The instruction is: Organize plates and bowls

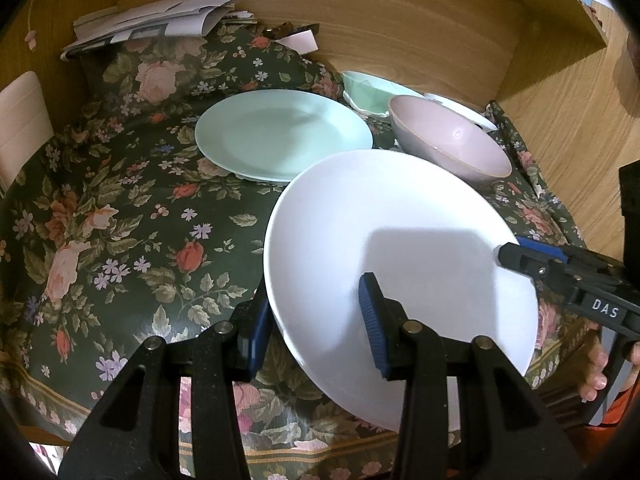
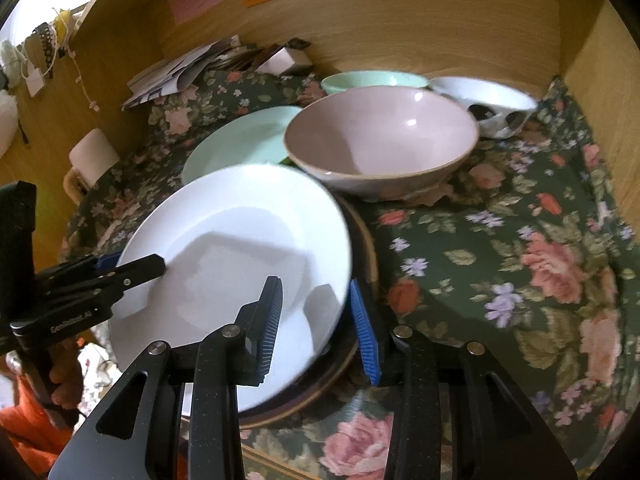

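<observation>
I've got the white plate (image 1: 400,264) between both grippers, one on each side of its rim, near the front edge of the surface (image 1: 120,240) with the floral cloth. It's tilted, the side toward my left gripper (image 1: 316,320) lifted, and under its other side sits a dark brown plate (image 2: 360,280) that I can only see as a crescent past the rim.

Left gripper: partly closed, one blue pad on the plate's upper face, the other tucked at the rim's outer side. It looks like a clamp on the rim, though I can't see the underside pad making contact.

Right gripper (image 2: 316,320): narrow opening, one pad over the white face, the other just outside the edge. It appears to be grasping that rim, with the brown plate right beneath.

Doing this well, I judge, means keeping both grips even so the plate doesn't pivot or slide out; glazed rims are slippery. I'd level it before moving and carry it low. The pink bowl (image 2: 380,140) sits just beyond, toward the back, and the mint plate (image 1: 284,136) sits toward the back left, so there's little room to swing. Behind those, a mint bowl (image 2: 372,80) and a white patterned bowl (image 2: 488,100) wait near the back edge.
</observation>
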### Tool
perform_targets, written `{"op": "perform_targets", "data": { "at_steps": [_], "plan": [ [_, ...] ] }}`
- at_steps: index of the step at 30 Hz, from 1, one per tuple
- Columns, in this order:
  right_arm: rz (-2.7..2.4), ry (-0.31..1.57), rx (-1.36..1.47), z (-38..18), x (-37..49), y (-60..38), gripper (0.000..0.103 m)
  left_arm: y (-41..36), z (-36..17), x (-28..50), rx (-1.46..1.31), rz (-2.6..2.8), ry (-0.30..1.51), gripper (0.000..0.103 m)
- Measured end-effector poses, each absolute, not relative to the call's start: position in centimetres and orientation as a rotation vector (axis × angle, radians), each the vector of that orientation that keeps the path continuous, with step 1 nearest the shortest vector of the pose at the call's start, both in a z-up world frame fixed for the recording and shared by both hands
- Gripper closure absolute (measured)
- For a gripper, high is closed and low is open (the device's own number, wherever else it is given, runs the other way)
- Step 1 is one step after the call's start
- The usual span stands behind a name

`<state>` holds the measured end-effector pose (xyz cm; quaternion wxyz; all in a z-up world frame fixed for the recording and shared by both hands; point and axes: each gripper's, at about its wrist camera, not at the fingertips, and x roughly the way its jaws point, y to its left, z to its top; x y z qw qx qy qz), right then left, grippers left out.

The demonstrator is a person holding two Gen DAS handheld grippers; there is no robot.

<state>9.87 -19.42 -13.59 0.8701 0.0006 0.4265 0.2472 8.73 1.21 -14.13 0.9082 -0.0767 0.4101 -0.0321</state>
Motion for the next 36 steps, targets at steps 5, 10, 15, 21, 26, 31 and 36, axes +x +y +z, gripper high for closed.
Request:
{"op": "perform_targets", "data": {
  "at_steps": [5, 10, 15, 21, 26, 31, 36],
  "plan": [
    [0.515, 0.888, 0.006, -13.6, 9.8, -19.6, 0.07, 0.9, -14.1, 8.9, -0.155, -0.064, 0.854, 0.062],
    [0.507, 0.887, 0.024, -13.5, 9.8, -20.0, 0.07, 0.6, -14.2, 9.1, -0.151, -0.051, 0.872, 0.06],
    [0.498, 0.874, 0.043, -13.1, 9.8, -20.7, 0.07, 0.2, -14.3, 9.2, -0.125, -0.036, 0.87, 0.057],
    [0.502, 0.842, 0.04, -11.9, 9.9, -20.5, 0.068, 0.1, -13.7, 8.8, -0.089, -0.024, 0.844, 0.056],
    [0.521, 0.79, 0.02, -10.2, 10.1, -19.6, 0.062, 0.2, -11.3, 7.9, -0.032, -0.006, 0.748, 0.042],
    [0.544, 0.733, -0.013, -8.3, 10.9, -17.7, 0.049, 1.2, -8.5, 7.7, -0.003, 0.032, 0.648, 0.032],
    [0.574, 0.713, -0.039, -6.9, 12.4, -15.4, 0.048, 2.9, -6.7, 8.4, 0.004, 0.073, 0.594, 0.018]
  ]
}}
